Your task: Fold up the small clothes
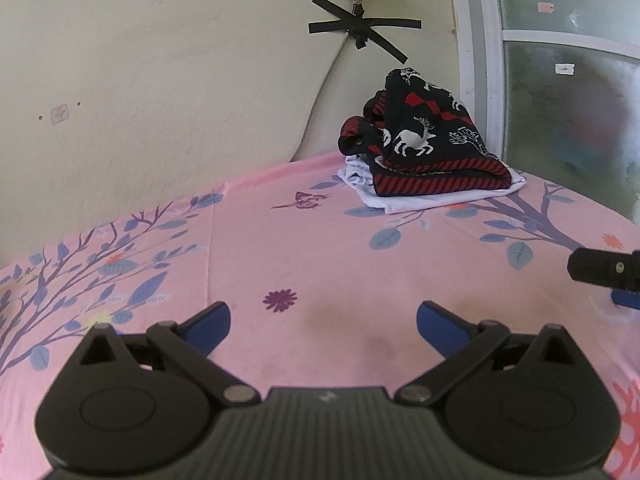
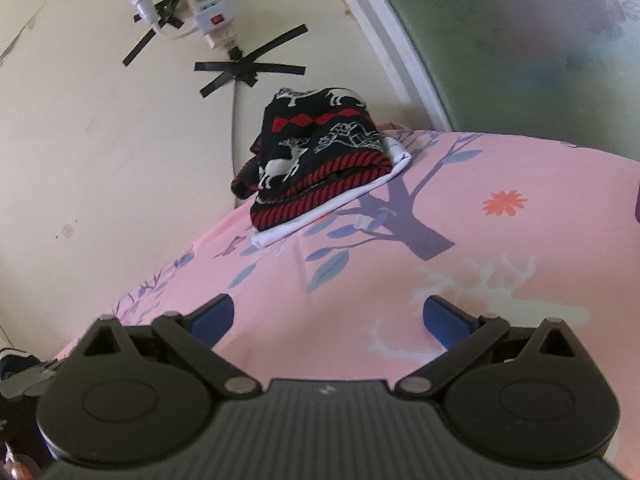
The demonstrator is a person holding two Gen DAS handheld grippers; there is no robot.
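the left gripper (image 1: 323,322) hovered over the pink floral sheet (image 1: 320,256) with its blue-padded jaws spread wide and nothing between them. the right gripper (image 2: 328,320) did the same, jaws held far apart and empty above a pale deer print on the sheet. one finger of the right gripper (image 1: 604,270) poked into the left wrist view at that view's right edge.

the dark sweater (image 1: 424,140), knitted with white deer and red diamonds, sat in a loose heap at the far edge of the surface, against the cream wall (image 1: 160,100) and near the corner by the window frame (image 1: 476,60). it lay on top of a white garment (image 1: 404,200) that was spread flat beneath it. both were well apart from the grippers. a power strip (image 2: 208,12) was taped to the wall above them.
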